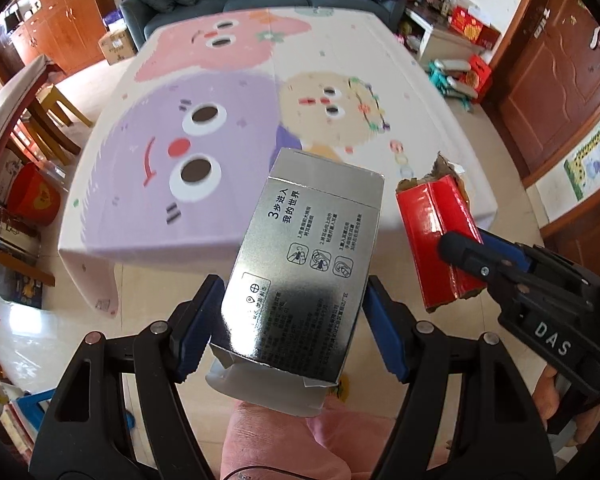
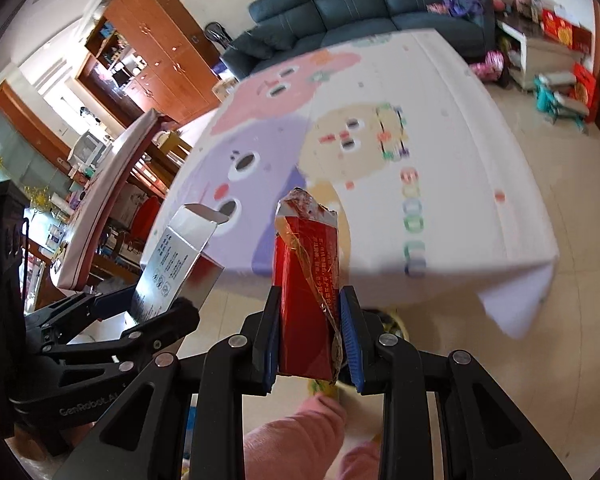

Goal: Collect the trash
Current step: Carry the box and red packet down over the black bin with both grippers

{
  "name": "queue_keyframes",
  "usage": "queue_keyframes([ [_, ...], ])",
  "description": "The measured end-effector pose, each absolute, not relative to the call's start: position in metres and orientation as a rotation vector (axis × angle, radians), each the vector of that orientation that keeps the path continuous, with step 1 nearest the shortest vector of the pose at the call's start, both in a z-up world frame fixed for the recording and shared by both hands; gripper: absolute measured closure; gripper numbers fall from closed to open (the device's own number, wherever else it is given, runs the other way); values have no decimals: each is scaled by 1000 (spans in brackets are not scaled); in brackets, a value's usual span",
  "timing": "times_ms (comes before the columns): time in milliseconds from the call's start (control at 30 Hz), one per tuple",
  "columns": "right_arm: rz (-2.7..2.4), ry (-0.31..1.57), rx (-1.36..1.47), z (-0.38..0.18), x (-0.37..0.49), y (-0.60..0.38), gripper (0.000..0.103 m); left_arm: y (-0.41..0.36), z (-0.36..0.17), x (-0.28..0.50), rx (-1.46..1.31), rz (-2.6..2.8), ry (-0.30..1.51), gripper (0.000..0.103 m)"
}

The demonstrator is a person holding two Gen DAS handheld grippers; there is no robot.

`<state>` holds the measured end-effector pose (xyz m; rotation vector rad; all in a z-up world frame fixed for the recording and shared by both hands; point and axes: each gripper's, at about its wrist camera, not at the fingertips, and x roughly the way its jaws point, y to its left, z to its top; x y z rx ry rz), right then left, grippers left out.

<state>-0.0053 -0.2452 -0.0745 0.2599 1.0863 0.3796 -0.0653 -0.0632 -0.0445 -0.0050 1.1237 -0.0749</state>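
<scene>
Two boxes are up in the air here, one in each claw, both held off the near edge of the desk [image 1: 112, 184] with the cartoon-face cloth.

Left wrist view: the left claw [image 1: 290, 328] is pinching a silver box [image 1: 300, 264] by its two long sides, blue pads flat against it. The box tilts away from the camera, printed face up, and its near flap hangs open; can't tell if there's anything inside. Off to the right, the right claw [image 1: 462, 254] comes in from the side and grips a torn red box [image 1: 436, 236], ragged top end pointing toward the desk. A pink sleeve [image 1: 300, 440] shows at the bottom.

Right wrist view: the right claw [image 2: 310, 336] is clamped on the red box [image 2: 304, 296], which stands upright between the pads, top ripped open, loose clear film peeling down its side. Contents not visible. The left claw [image 2: 156, 304] sits at the left holding the silver box [image 2: 180, 256], top flap open. The desk [image 2: 480, 184] lies beyond and below both boxes.
</scene>
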Motion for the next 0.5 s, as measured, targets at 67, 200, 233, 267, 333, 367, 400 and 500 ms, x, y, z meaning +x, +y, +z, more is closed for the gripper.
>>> queue_keyframes([
  [67, 369, 1121, 278, -87, -7, -246, 76, -63, -56, -69, -7, -80, 1155, 35],
  [200, 343, 1210, 310, -131, -18, -247, 76, -58, -90, -69, -17, -89, 1233, 35],
  [233, 335, 1233, 315, -142, -17, -245, 76, -58, -99, -68, -18, -89, 1252, 35],
  [267, 325, 1261, 322, -156, -19, -245, 76, -59, -111, -69, -18, -89, 1274, 35],
  [333, 299, 1312, 345, -183, -21, -243, 76, -58, -138, -70, -16, -93, 1315, 35],
  [367, 282, 1340, 360, -198, -24, -241, 76, -55, -148, -65, -16, -94, 1327, 35],
  [400, 270, 1359, 374, -212, -25, -241, 76, -53, -162, -63, -19, -96, 1342, 35],
  [500, 222, 1414, 409, -264, -26, -236, 76, -46, -205, -55, -24, -104, 1373, 35],
])
